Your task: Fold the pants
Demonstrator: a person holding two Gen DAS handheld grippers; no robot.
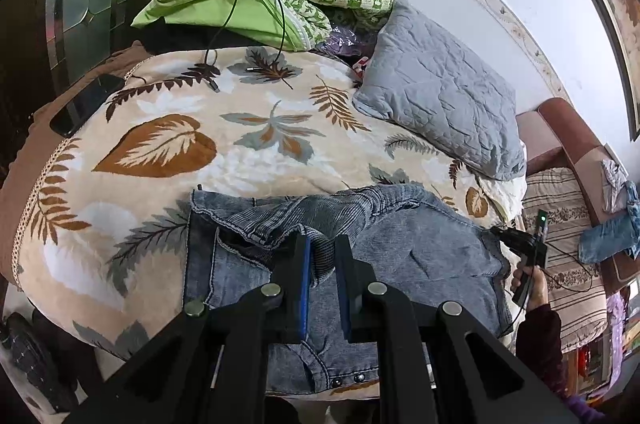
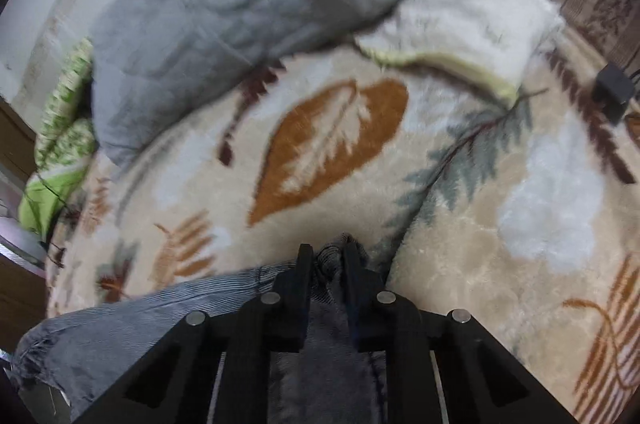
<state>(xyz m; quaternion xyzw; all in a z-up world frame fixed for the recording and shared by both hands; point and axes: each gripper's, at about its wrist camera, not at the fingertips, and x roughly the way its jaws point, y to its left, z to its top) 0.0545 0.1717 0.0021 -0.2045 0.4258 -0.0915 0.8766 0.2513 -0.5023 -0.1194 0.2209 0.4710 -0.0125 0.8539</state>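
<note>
— While pinching a denim fold, left gripper (image 1: 322, 260): nearly closed on pants (image 1: 400, 244), spread across leaf-print blanket (image 1: 160, 144) for folding?

— Yes. Right gripper (image 2: 327, 260): likewise clamped on bunched denim, lifting pants' edge.

pants (image 1: 400, 248) | faded blue-grey denim | crumpled, partly folded | on leaf-print blanket (image 1: 160, 144)

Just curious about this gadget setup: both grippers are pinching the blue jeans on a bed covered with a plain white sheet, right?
Nearly. Both the left gripper and the right gripper do pinch the jeans, but the bed cover is no plain sheet: the left wrist view shows a cream blanket printed with brown and grey leaves.
</note>
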